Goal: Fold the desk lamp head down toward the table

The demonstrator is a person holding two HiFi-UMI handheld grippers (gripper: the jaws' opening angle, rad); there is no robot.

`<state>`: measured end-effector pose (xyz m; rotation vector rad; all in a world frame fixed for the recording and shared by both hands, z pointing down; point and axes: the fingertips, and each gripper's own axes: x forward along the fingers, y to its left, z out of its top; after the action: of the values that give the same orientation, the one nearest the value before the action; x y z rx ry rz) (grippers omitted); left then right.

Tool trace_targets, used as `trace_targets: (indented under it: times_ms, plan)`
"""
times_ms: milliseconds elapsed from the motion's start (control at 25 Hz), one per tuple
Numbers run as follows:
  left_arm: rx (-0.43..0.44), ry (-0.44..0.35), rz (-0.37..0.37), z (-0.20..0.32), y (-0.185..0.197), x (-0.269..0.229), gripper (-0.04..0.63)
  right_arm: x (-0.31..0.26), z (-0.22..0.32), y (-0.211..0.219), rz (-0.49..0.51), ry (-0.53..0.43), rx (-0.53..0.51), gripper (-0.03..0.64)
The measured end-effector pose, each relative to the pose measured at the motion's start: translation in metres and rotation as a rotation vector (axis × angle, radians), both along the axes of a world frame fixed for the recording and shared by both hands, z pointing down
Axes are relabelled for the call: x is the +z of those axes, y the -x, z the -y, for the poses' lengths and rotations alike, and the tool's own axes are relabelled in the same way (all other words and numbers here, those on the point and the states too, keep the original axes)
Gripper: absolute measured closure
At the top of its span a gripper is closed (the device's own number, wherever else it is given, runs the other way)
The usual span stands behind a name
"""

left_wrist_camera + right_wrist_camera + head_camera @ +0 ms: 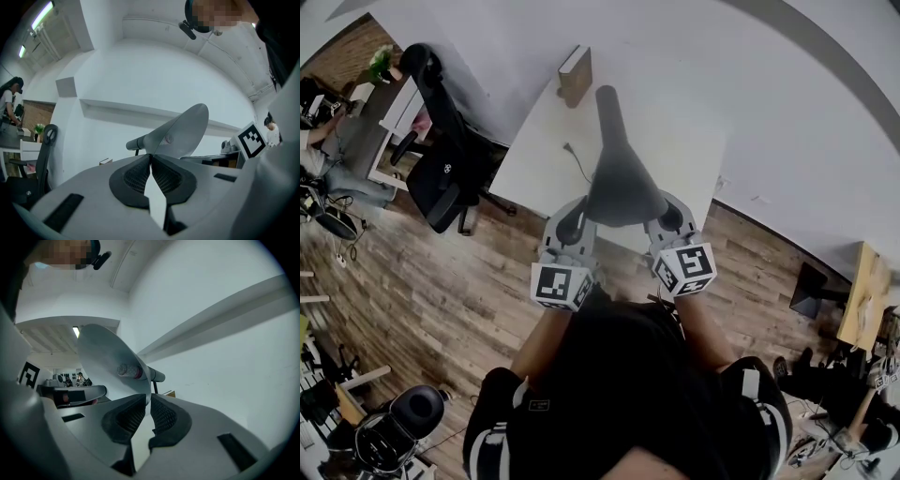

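Head view: the lamp head (623, 183) sits mid-frame above the white table (534, 159) — left gripper view, the left gripper (151, 157) pinches its rim at centre — right gripper view, the right gripper (150, 398) clamps its edge too.

Lamp head (623, 183) hides tips of left gripper (572, 225), right gripper (672, 218).

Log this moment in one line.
left gripper: shut on lamp head rim | right gripper: shut on opposite rim

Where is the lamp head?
In the head view's middle, above the table, the lamp head sits pinched between the left gripper on its left and the right gripper on its right.
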<state>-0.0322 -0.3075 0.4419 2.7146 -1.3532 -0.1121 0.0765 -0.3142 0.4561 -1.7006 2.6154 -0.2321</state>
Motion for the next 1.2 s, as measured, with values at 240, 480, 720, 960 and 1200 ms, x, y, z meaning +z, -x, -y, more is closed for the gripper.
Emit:
trace_targets:
  times_ms: [240,480,720,960,1200]
  plan:
    - [-0.007,0.026,0.009,0.004,0.001,0.018,0.561,0.018,0.005,0.000,-0.016,0.029,-0.003,0.575]
    - [-0.017,0.042,0.022,0.005,-0.001,0.031,0.561,0.030,0.007,-0.001,-0.037,0.054,-0.004,0.578]
    - [-0.018,0.050,0.031,0.008,0.000,0.036,0.561,0.034,0.010,-0.001,-0.046,0.060,-0.004,0.580]
    - [-0.018,0.051,0.027,0.004,0.002,0.036,0.561,0.034,0.005,0.002,-0.103,0.055,-0.002,0.568]
    - [-0.017,0.042,0.029,0.003,-0.001,0.035,0.561,0.029,-0.012,-0.004,-0.188,0.052,-0.042,0.499]
